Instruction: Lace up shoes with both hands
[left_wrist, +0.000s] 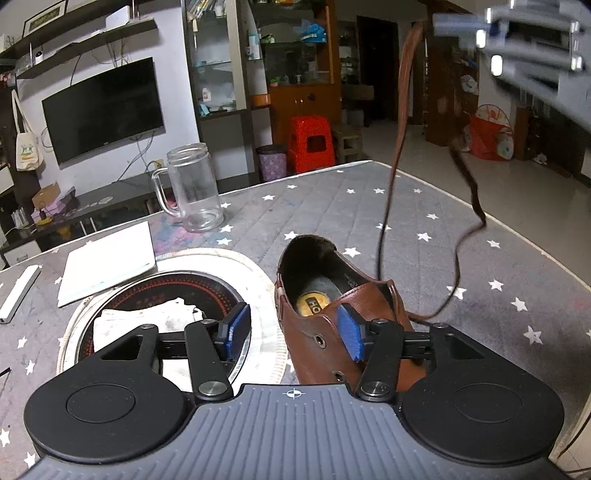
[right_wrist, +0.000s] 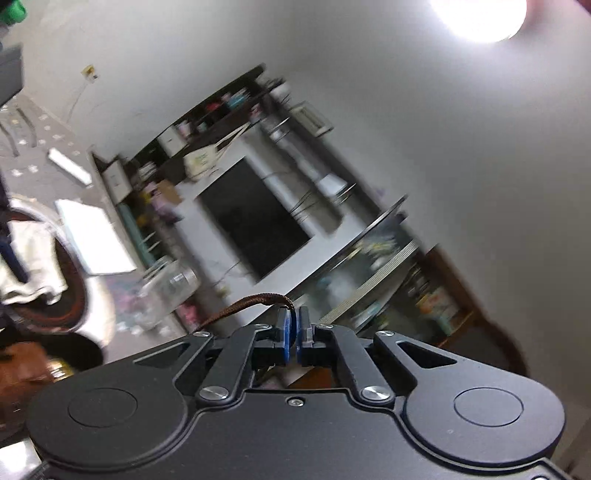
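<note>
A: One brown shoe (left_wrist: 332, 295) sits on the star-patterned table (left_wrist: 443, 221), beside the round inset.
B: Grippers?
A: Left gripper (left_wrist: 293, 332) is spread around the shoe's near side, not pressing; right gripper (right_wrist: 294, 334) pinches the brown lace (right_wrist: 255, 301).

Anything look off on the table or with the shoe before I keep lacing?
Yes: a crumpled white cloth sits on the cooktop set into the table, right beside the brown shoe. The lace hangs in a long slack loop from the right tongs; most eyelets look unthreaded.
</note>
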